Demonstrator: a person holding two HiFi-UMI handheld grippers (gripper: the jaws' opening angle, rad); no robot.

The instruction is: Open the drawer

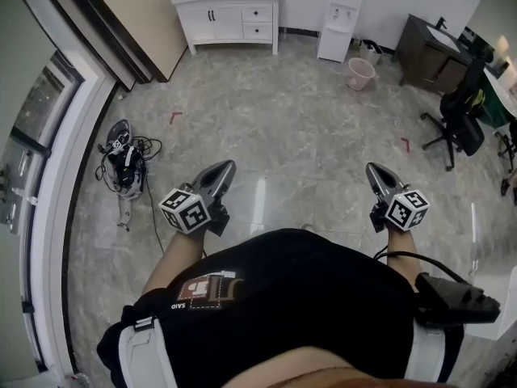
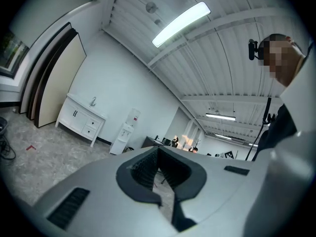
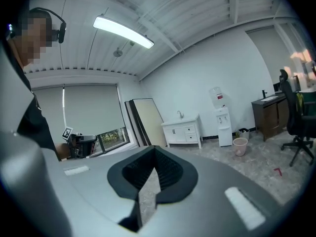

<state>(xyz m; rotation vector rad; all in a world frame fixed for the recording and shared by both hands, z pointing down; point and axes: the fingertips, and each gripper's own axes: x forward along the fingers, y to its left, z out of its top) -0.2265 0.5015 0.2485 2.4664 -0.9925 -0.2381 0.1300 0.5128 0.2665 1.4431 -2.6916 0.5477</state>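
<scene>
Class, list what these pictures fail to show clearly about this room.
White cabinet: rear of top cut off by head view's upper edge.
Its drawers: handles too small in every view.
Cabled device: kind unclear, too small, head view.
Person's feet: hidden by torso, head view.

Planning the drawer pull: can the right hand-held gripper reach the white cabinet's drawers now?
Probably not: the white cabinet with its drawers stands far across the room, well beyond the right hand-held gripper. Only floor lies between; stepping closer should do.
</scene>
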